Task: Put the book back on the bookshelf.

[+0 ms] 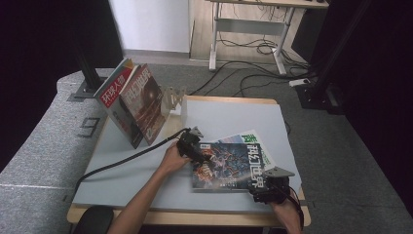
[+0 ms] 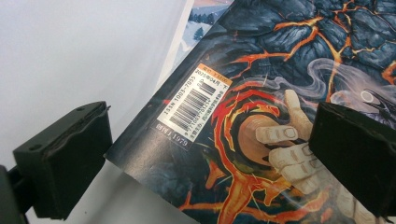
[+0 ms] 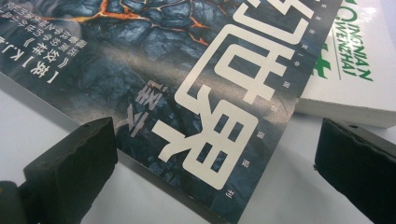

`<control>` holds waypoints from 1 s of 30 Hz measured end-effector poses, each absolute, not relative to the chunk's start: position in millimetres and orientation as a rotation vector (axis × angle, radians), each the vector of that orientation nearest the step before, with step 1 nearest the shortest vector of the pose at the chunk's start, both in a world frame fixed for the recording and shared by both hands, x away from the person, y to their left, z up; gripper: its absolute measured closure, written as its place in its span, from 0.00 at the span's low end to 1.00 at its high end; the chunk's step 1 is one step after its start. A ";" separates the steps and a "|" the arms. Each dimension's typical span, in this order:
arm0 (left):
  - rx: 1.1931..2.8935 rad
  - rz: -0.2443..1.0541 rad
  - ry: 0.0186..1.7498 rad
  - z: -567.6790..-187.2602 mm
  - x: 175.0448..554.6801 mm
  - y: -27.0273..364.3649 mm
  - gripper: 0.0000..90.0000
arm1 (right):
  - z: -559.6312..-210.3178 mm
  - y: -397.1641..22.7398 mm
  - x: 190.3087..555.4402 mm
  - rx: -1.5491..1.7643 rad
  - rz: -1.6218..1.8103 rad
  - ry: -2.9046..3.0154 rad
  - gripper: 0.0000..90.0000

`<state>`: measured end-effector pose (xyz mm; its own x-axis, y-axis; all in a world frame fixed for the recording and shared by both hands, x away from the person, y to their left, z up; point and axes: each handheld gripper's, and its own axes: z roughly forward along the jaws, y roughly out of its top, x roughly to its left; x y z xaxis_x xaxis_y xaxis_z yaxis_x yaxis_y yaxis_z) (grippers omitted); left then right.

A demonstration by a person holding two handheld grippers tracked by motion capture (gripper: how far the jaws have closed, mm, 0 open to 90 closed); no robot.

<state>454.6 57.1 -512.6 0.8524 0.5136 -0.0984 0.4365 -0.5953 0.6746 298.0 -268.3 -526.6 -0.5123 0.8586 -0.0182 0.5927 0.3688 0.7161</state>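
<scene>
The desk has a pale grey top with a wooden edge along its near and far sides. Toward four o'clock on it a white magazine with green lettering lies flat, and a dark magazine with orange veins and large white characters lies on top of it, part of it resting on the desk itself. At eleven o'clock a rack stands holding two upright magazines.
</scene>
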 end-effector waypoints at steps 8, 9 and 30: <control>2.314 0.135 0.707 -510.7 446.4 56.6 0.00 | -527.8 -273.4 300.4 1.279 0.915 2.236 0.00; 2.314 0.135 0.707 -510.7 446.4 56.6 0.00 | -527.4 -274.4 300.5 1.283 0.912 2.229 0.00; 2.334 0.046 0.642 -511.3 408.4 66.1 0.02 | -522.2 -304.2 317.1 1.418 0.876 2.045 0.00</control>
